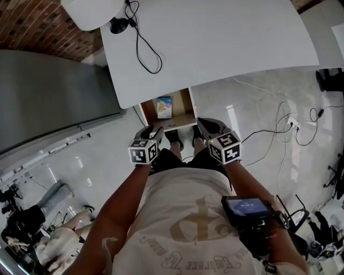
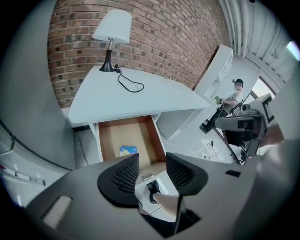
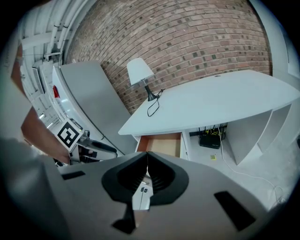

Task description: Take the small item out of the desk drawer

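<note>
The white desk (image 1: 215, 43) has its wooden drawer (image 1: 188, 105) pulled out toward me. A small blue and yellow item (image 1: 164, 107) lies on the drawer's floor. In the left gripper view the same item (image 2: 128, 150) sits in the near half of the drawer (image 2: 123, 133). My left gripper (image 1: 152, 132) hovers just before the drawer's front edge, open, with nothing between its jaws (image 2: 152, 164). My right gripper (image 1: 207, 129) hangs beside it at the drawer's right front corner, its jaw tips touching (image 3: 147, 161), shut and empty.
A white lamp (image 1: 91, 11) with a black cable (image 1: 142, 51) stands on the desk's far left. A grey cabinet (image 1: 48, 96) flanks the desk on the left. Cables (image 1: 285, 123) trail on the floor at right. My shoes (image 1: 183, 140) stand below the drawer.
</note>
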### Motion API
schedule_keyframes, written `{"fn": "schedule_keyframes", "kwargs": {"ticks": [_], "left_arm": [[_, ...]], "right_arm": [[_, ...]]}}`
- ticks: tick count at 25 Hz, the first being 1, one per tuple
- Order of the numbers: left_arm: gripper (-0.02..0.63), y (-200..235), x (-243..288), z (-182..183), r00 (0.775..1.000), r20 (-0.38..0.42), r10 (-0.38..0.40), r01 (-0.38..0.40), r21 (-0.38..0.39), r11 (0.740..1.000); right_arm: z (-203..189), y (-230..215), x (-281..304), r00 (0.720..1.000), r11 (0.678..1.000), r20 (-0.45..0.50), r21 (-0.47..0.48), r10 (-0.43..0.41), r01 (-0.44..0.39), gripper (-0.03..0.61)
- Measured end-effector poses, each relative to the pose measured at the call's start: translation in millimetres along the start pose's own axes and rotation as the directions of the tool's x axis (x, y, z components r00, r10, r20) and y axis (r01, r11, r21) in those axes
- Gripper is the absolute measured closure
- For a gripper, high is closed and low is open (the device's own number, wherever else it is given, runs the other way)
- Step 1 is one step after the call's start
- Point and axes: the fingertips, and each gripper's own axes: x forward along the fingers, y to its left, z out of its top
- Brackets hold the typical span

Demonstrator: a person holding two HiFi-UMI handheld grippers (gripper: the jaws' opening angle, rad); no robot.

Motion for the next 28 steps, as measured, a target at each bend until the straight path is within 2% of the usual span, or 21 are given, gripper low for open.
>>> {"fn": "schedule_keyframes", "kwargs": {"ticks": [7, 14, 28], "left_arm": [[0.259, 8.4, 16.9, -2.6, 0.998, -0.049, 0.030, -0.029, 0.011, 1.000], [0.245, 14.0, 37.4, -13.2, 0.994, -0.097, 0.052, -0.048, 0.043, 0.998], [0.245, 23.3, 85.3, -39.6, 0.986, -0.148, 0.080, -0.081, -0.005, 0.997]], "right_arm": [[-4.6, 3.2, 6.6, 1.000, 1.000, 0.003, 0.024, 0.005, -0.005, 0.572], [-16.2, -9.8, 8.0, 1.000, 0.999, 0.002, 0.051, -0.012, 0.012, 0.572], [-53.0, -28.6, 21.9, 0.999, 0.995, -0.032, 0.097, -0.015, 0.018, 0.572]]}}
